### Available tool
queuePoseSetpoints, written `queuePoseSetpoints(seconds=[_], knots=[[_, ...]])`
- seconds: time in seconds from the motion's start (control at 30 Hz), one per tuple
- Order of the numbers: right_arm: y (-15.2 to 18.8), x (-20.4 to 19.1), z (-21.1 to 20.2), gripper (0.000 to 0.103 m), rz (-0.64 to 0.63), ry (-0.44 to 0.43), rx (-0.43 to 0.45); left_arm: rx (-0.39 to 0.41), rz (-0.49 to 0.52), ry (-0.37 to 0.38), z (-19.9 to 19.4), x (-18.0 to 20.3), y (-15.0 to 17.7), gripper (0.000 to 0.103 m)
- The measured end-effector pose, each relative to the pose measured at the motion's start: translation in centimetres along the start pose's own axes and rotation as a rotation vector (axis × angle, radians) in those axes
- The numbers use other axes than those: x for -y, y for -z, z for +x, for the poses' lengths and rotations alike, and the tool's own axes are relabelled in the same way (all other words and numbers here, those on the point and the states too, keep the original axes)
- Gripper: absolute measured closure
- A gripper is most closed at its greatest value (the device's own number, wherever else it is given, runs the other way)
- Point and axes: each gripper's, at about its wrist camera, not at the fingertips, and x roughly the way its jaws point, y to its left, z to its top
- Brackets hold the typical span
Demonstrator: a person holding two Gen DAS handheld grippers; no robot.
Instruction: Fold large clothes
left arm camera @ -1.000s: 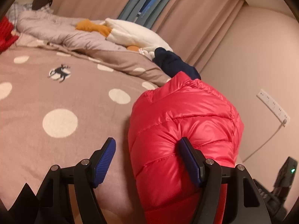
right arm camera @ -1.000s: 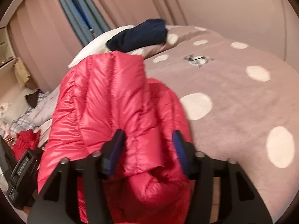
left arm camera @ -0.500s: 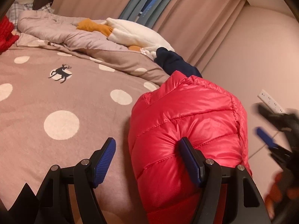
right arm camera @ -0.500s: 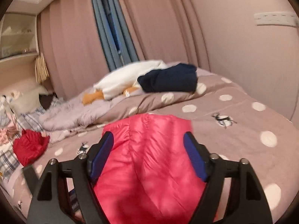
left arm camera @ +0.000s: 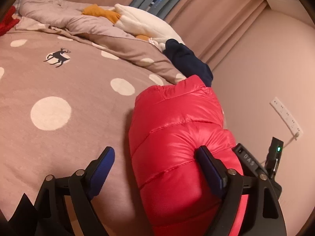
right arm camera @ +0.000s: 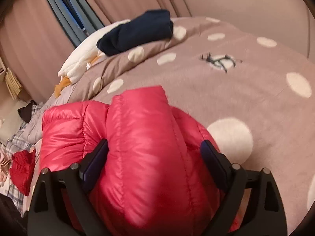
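A shiny red puffer jacket (left arm camera: 177, 133) lies bunched in a folded bundle on the brown polka-dot bedspread (left arm camera: 59, 82). My left gripper (left arm camera: 157, 167) is open; its right finger presses into the jacket's side and its left finger hangs over the bedspread. In the right wrist view the jacket (right arm camera: 145, 141) fills the space between the fingers of my right gripper (right arm camera: 155, 157), which is wide open, with both pads against the puffy fabric. The right gripper's body shows in the left wrist view (left arm camera: 256, 163) behind the jacket.
A folded navy garment (right arm camera: 137, 31) lies on a white pillow (left arm camera: 145, 23) at the head of the bed. A grey quilt (left arm camera: 59, 17), orange cloth (left arm camera: 102, 13) and a red item (right arm camera: 21, 167) lie further off. A wall socket (left arm camera: 285, 116) is on the pink wall.
My right gripper opened from its hold on the jacket, swung up and away, then came back down over the bundle. The left gripper stayed put. The jacket has settled lower.
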Motion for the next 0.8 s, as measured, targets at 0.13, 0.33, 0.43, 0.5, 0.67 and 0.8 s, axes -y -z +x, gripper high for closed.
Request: queuePoseSetpoints(seconds=[0.13, 0.33, 0.43, 0.5, 0.67, 0.8], knots=[[0.8, -1.3, 0.3, 0.012, -0.081, 0.083, 0.023, 0.021, 0.009, -0.031, 0.7, 0.1, 0.5, 0.008], [0.9, -0.3, 1.2, 0.012, -0.062, 0.078, 0.011, 0.028, 0.037, -0.056, 1.5, 0.1, 1.1, 0.005], [1.0, -0.4, 1.5, 0.012, -0.075, 0.097, 0.017, 0.048, 0.064, -0.084, 1.5, 0.5, 1.5, 0.005], [1.1, -0.4, 1.6, 0.012, -0.076, 0.098, 0.016, 0.051, 0.064, -0.084, 1.7, 0.4, 1.5, 0.005], [1.2, -0.3, 1.8, 0.012, -0.069, 0.096, 0.012, 0.076, 0.093, -0.097, 1.7, 0.6, 1.7, 0.005], [1.2, -0.1, 1.9, 0.011, -0.06, 0.093, 0.007, 0.091, 0.102, -0.1, 1.7, 0.6, 1.8, 0.005]])
